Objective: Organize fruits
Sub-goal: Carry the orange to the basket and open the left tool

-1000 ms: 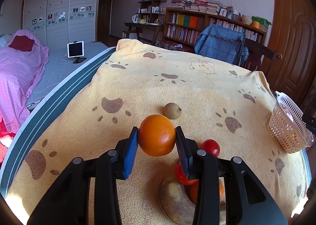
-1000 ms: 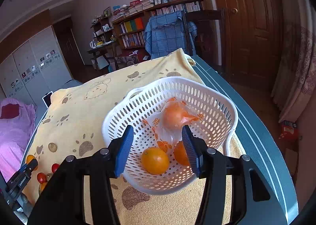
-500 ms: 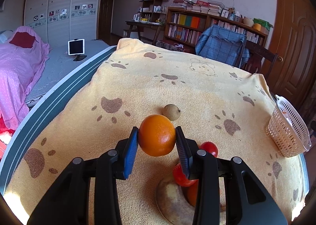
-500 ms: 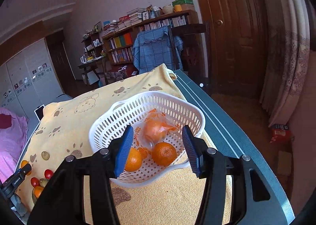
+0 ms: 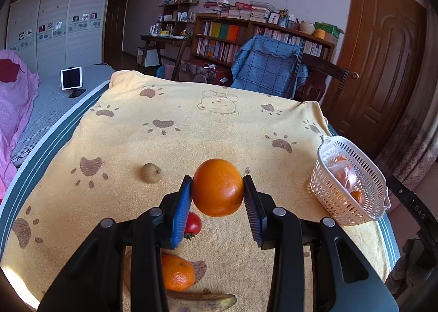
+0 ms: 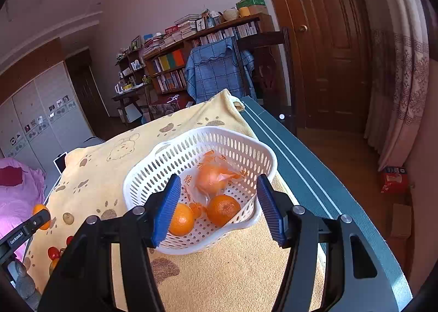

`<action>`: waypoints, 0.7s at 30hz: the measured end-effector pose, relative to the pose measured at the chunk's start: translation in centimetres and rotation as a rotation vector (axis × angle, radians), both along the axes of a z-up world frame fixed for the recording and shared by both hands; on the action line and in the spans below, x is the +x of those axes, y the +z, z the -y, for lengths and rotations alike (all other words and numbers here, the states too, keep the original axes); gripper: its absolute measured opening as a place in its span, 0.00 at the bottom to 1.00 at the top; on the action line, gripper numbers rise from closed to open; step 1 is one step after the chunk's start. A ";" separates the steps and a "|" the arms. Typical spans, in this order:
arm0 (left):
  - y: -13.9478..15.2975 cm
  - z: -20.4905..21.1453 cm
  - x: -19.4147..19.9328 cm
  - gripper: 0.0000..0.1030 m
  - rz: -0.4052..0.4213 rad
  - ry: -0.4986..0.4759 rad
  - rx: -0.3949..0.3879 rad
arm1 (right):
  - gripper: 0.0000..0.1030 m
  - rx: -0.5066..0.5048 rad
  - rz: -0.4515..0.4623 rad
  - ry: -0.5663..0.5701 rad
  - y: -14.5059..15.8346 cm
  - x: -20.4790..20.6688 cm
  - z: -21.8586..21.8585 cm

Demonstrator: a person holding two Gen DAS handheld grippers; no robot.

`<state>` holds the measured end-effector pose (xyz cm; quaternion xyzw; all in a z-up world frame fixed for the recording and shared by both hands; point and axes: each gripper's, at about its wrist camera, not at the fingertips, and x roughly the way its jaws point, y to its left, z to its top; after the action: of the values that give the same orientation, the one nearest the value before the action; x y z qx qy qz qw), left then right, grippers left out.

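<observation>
My left gripper [image 5: 217,188] is shut on a large orange [image 5: 217,187], held above the yellow paw-print cloth [image 5: 191,126]. The white basket [image 5: 350,183] stands to its right near the table's edge. In the right wrist view the basket [image 6: 191,147] holds two loose oranges [image 6: 223,209] and a bagged orange [image 6: 212,178]. My right gripper [image 6: 217,208] hovers in front of the basket's near rim. Its jaws are opening and the pads touch nothing. Under the left gripper lie a tomato [image 5: 193,223], a mandarin [image 5: 178,272] and a dark banana [image 5: 202,301].
A small brown fruit [image 5: 150,172] lies alone on the cloth to the left. A chair with a blue blanket [image 5: 268,68] stands at the table's far end. The table's green edge [image 6: 314,183] runs just right of the basket. A pink-covered bed [image 5: 13,98] is at far left.
The left gripper has risen and swung right with the orange, bringing the basket closer in its view. The right gripper has backed away from the basket and its jaws have widened.
</observation>
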<state>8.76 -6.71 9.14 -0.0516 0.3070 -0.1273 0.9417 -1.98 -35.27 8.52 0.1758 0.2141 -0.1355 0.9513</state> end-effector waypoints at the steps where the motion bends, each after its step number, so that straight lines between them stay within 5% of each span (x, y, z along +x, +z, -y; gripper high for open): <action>1: 0.1 0.9 0.1 0.37 -0.001 -0.020 -0.005 | 0.58 0.006 0.002 -0.005 -0.1 -0.1 0.1; 21: 0.9 15.4 3.2 0.37 -0.060 -0.296 -0.009 | 0.59 0.066 0.054 -0.094 -0.3 -1.3 1.7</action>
<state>11.96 -22.12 10.04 -0.0139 0.3390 -0.2643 0.9028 -3.31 -36.96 8.18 0.2206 0.1844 -0.1683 0.9429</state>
